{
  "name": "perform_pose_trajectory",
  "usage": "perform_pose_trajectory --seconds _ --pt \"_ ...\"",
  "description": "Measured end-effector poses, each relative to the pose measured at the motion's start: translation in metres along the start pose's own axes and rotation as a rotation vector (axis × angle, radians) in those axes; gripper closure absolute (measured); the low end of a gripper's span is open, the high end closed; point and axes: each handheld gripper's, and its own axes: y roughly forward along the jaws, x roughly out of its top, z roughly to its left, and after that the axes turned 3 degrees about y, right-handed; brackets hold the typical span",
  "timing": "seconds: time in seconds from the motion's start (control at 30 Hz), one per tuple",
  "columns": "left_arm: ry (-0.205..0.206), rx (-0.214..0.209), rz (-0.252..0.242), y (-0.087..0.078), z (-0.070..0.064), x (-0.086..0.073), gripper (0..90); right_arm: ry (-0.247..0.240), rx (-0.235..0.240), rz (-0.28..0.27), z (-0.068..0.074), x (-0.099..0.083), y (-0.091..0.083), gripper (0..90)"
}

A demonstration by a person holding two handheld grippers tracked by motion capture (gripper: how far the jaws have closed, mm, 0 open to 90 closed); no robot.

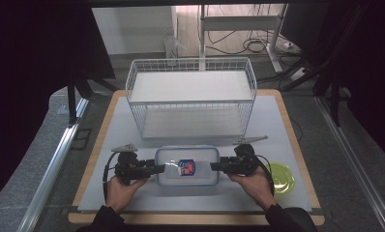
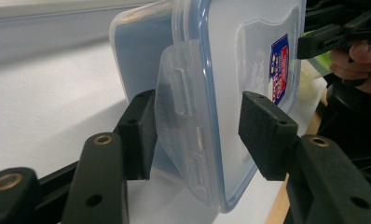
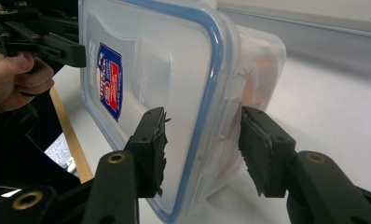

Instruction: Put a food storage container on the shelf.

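Left gripper (image 1: pixel 157 168): jaws wide, straddling the left clip flap of the lidded container (image 1: pixel 186 166), not clamped. Right gripper (image 1: pixel 214 166): jaws wide astride the right rim. Container sits lower centre of frame on the white mat (image 1: pixel 113 145); wire basket (image 1: pixel 191 99) above it, green lid (image 1: pixel 281 177) lower right.

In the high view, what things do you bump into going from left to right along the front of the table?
Left gripper → clear plastic box with a blue-edged lid → right gripper → yellow-green lid lying flat on the table.
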Motion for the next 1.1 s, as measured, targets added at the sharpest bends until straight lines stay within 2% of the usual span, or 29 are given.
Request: perform_pose_trajectory --seconds 0.07,0.13,0.2,0.27,0.33,0.4,0.47,0.57,0.63,0.7,0.77,0.8,0.87,1.1 --pt "0.005 -0.005 -0.010 -0.001 -0.001 0.002 49.1 -0.011 -0.014 -0.020 0.002 0.001 -0.003 56.2" --pt "0.024 -0.007 -0.015 -0.002 -0.005 0.005 49.8 -0.025 -0.033 -0.081 0.005 0.005 -0.013 64.2" --pt "0.016 0.000 -0.001 -0.002 -0.006 0.007 50.7 -0.038 -0.038 -0.085 0.004 0.008 -0.016 64.5" --pt "0.006 -0.010 0.000 -0.001 -0.002 0.006 50.6 -0.023 -0.020 -0.092 0.001 0.007 -0.014 64.4" --pt "-0.001 -0.016 0.009 0.000 0.002 0.004 50.5 -0.034 -0.017 -0.071 0.000 0.009 -0.012 62.9" --pt "0.005 -0.008 0.018 0.001 0.004 0.003 49.7 -0.052 -0.036 -0.045 0.002 0.009 -0.007 59.1" --pt "0.001 -0.018 0.010 0.002 0.007 0.002 49.2 -0.083 -0.058 -0.033 0.004 0.009 -0.003 55.8" --pt "0.003 -0.027 0.009 0.002 0.009 0.002 49.3 -0.087 -0.057 -0.017 0.003 0.008 0.000 50.8" --pt "-0.005 -0.034 0.007 0.002 0.010 0.001 49.6 -0.058 -0.027 0.018 -0.001 0.006 0.006 43.4" --pt "-0.007 -0.039 0.007 0.002 0.011 0.001 49.8 -0.028 -0.010 0.028 -0.004 0.004 0.013 36.3" --pt "-0.011 -0.044 0.010 0.002 0.012 0.000 50.0 -0.017 -0.003 0.034 -0.006 0.003 0.017 33.3" --pt "-0.016 -0.046 0.009 0.002 0.013 0.000 50.0 -0.011 0.002 0.030 -0.007 0.003 0.017 34.7" --pt "-0.023 -0.055 0.004 0.002 0.015 -0.002 49.9 0.007 0.006 0.013 -0.008 0.004 0.014 42.8" --pt "-0.015 -0.053 -0.018 0.004 0.016 -0.005 47.7 0.073 0.067 0.009 -0.017 0.003 0.010 48.2"
